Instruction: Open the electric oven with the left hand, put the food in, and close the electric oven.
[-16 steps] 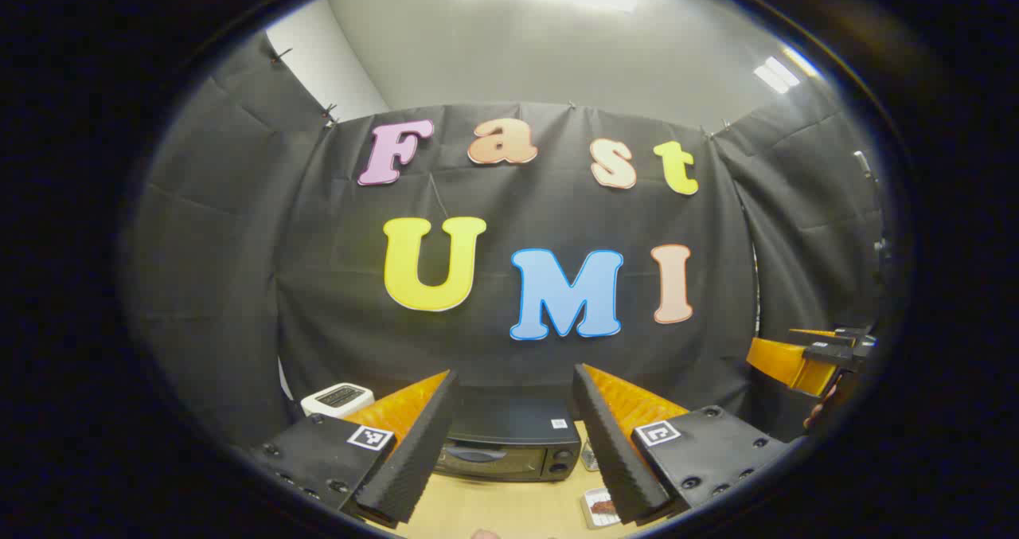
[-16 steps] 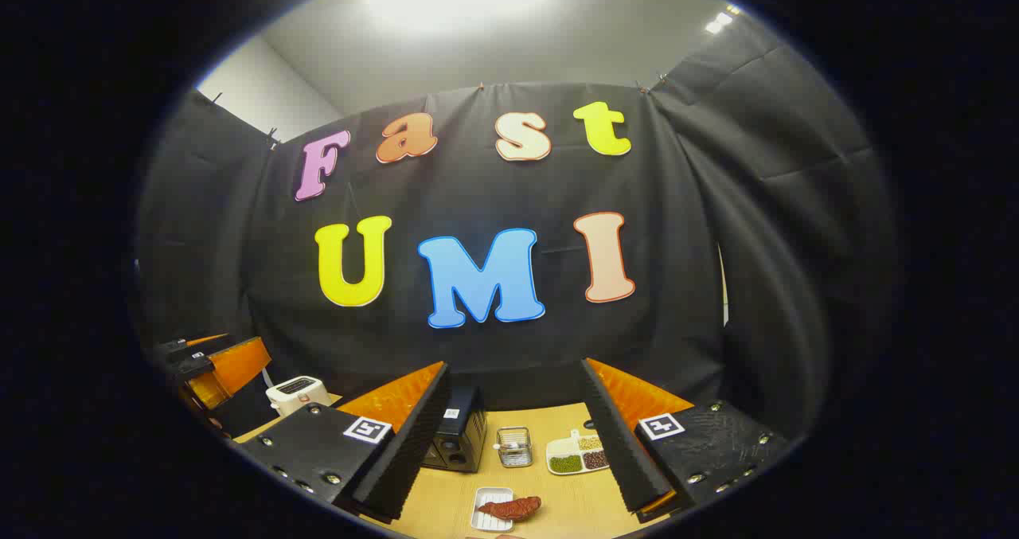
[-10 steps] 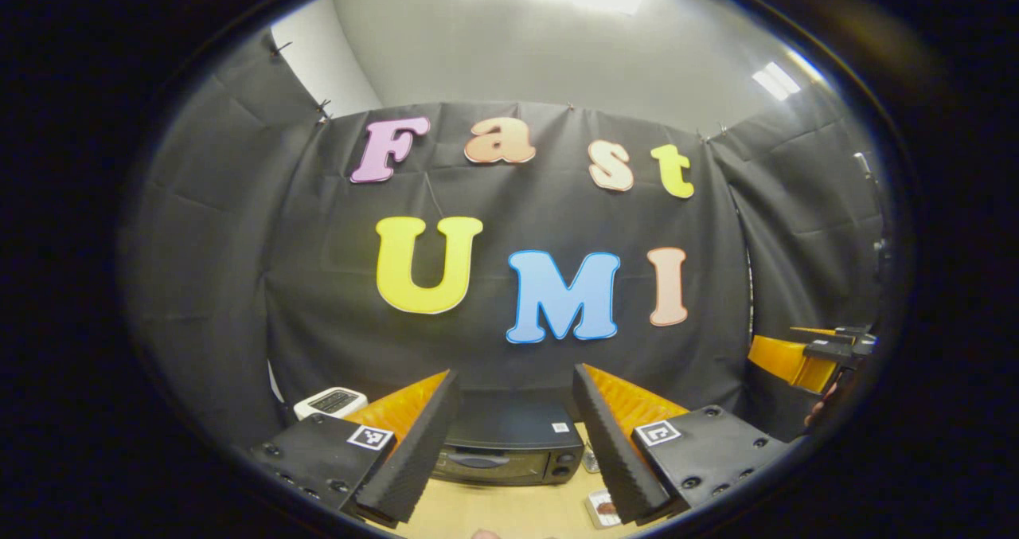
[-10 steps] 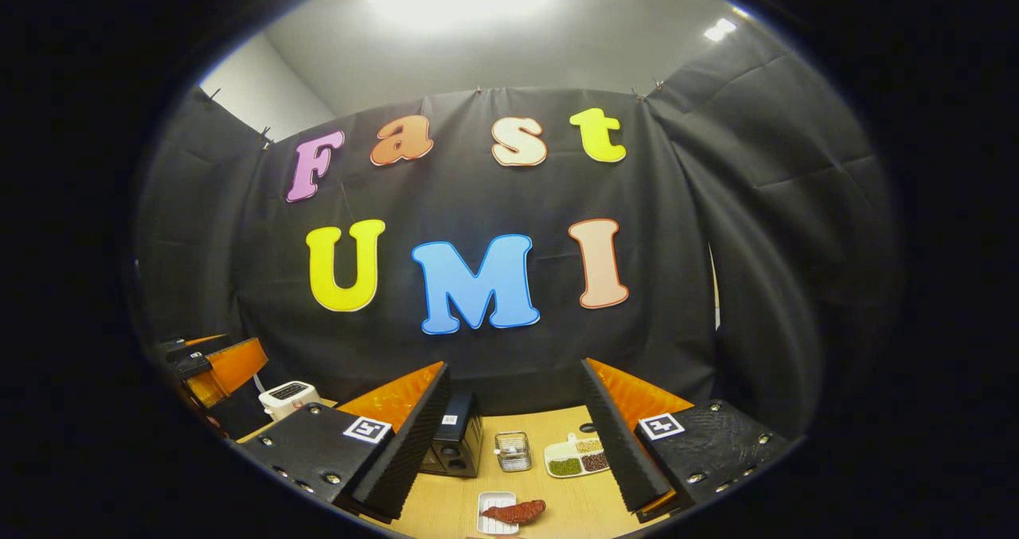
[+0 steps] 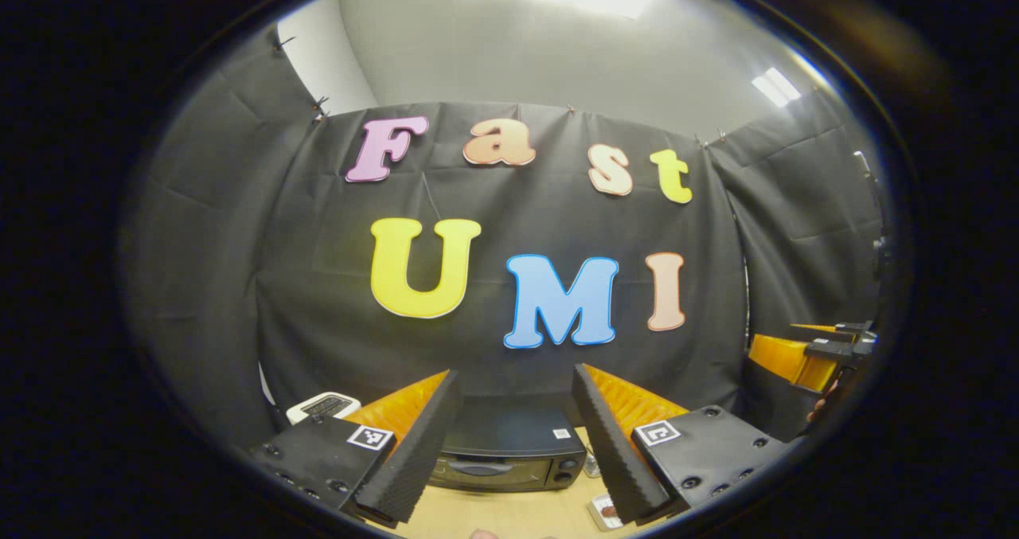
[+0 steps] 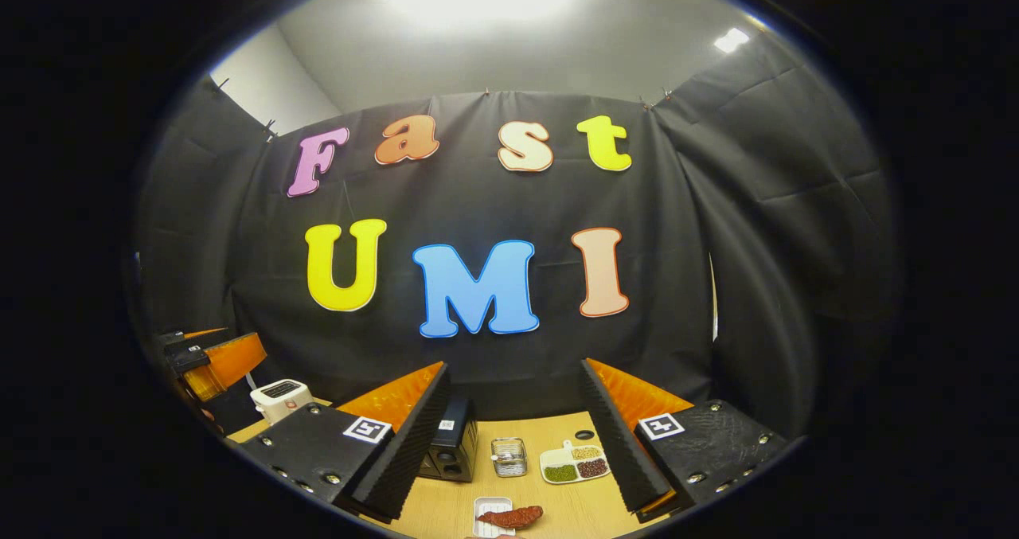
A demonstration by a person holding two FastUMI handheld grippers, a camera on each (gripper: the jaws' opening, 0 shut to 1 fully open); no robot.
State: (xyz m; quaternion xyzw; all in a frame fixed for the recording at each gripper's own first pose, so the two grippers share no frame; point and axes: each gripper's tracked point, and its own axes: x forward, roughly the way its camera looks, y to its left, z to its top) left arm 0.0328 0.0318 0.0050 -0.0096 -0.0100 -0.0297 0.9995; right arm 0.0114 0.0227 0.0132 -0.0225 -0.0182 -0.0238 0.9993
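In the left gripper view, the left gripper [image 5: 509, 443] sits at the bottom of the frame with its fingers spread wide and nothing between them. Framed in that gap, low at centre, stands the black oven [image 5: 509, 455] on the wooden table [image 5: 509, 515], its door closed. A white toaster [image 5: 322, 406] shows at lower left, and part of the white tray [image 5: 607, 512] with the food peeks out at the lower right beside the right finger. The right gripper [image 5: 804, 356] appears at the right edge of the frame.

In the right gripper view, the right gripper [image 6: 513, 443] is likewise wide open and empty. The reddish food [image 6: 509, 516] lies on the tray at bottom centre. Above it stand a small wire basket [image 6: 508, 456] and a divided dish [image 6: 575, 464] of beans; the oven is left of these, partly behind the left finger.
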